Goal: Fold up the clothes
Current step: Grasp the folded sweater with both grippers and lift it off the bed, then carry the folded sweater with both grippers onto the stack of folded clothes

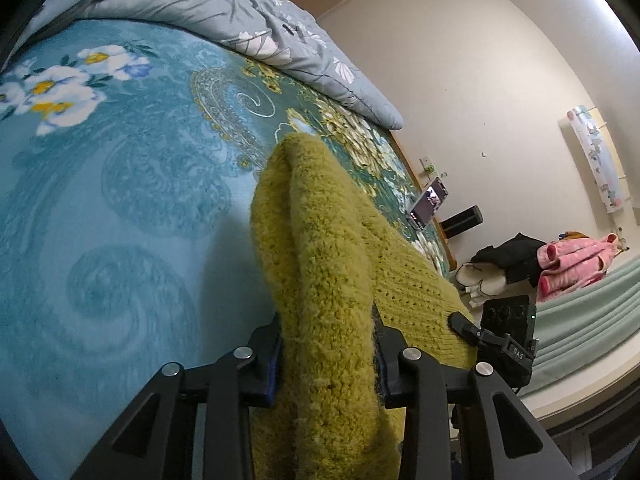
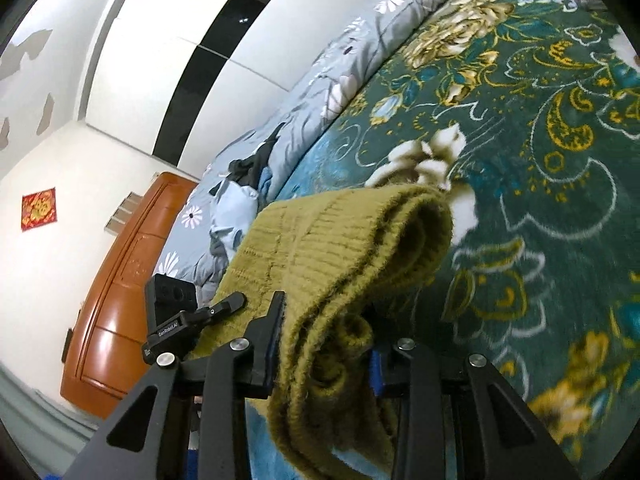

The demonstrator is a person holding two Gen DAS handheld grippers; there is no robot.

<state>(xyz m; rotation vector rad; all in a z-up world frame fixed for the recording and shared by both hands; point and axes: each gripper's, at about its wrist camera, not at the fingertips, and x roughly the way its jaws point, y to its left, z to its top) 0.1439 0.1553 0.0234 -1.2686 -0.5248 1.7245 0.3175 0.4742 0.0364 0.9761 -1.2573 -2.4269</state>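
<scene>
Two grippers are seen clamped on one olive-green knitted sweater (image 1: 320, 280). From the left wrist view, a bunched fold of it is pinched in the left gripper (image 1: 328, 356), and the rest is draped forward over the teal floral blanket (image 1: 120, 180); the right gripper (image 1: 466, 326) is seen beside it, on the knit. From the right wrist view, the sweater's folded edge is held in the right gripper's jaws, above the blanket's dark-green part, with a grey floral quilt (image 2: 320, 80) beyond.
</scene>
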